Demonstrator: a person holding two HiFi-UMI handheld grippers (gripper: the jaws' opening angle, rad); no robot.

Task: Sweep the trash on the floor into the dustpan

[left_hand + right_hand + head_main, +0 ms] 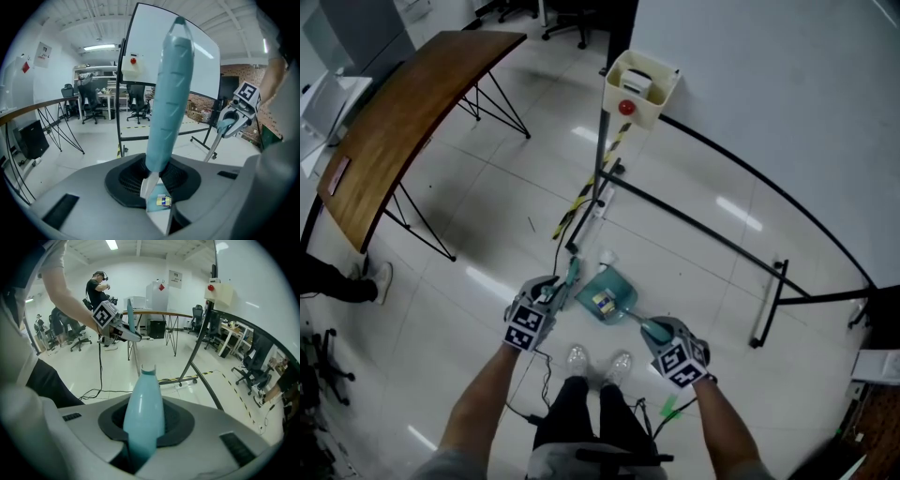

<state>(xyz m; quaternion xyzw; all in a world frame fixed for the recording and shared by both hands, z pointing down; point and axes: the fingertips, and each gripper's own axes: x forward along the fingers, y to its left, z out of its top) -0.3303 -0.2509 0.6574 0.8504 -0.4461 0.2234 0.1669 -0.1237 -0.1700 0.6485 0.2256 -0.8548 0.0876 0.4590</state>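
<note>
The glossy white tiled floor (pixel 487 234) fills most of the head view. A large white board (pixel 769 103) on a black wheeled frame runs along the right. A curved wooden tabletop (pixel 403 112) on thin black legs stands at the upper left. A cream box (pixel 639 89) with a red button sits on the post at the board's near end, and a strip of yellow-and-black tape (pixel 581 197) lies on the floor below it.

The person stands at the bottom centre. The teal dustpan (pixel 617 286) is low down just ahead of the shoes (pixel 598 364); I cannot tell whether it touches the floor. The right gripper (pixel 654 328) has its jaws closed on the dustpan's handle, which fills the gap between them in the right gripper view. The left gripper (pixel 562 286) is just left of the pan. Its jaws clamp the teal handle of the brush (pixel 572 274), which rises between them in the left gripper view.

A small blue, yellow and white piece of trash (pixel 602 302) lies inside the dustpan. A white scrap (pixel 607 256) lies on the floor just beyond the pan's far edge.
</note>
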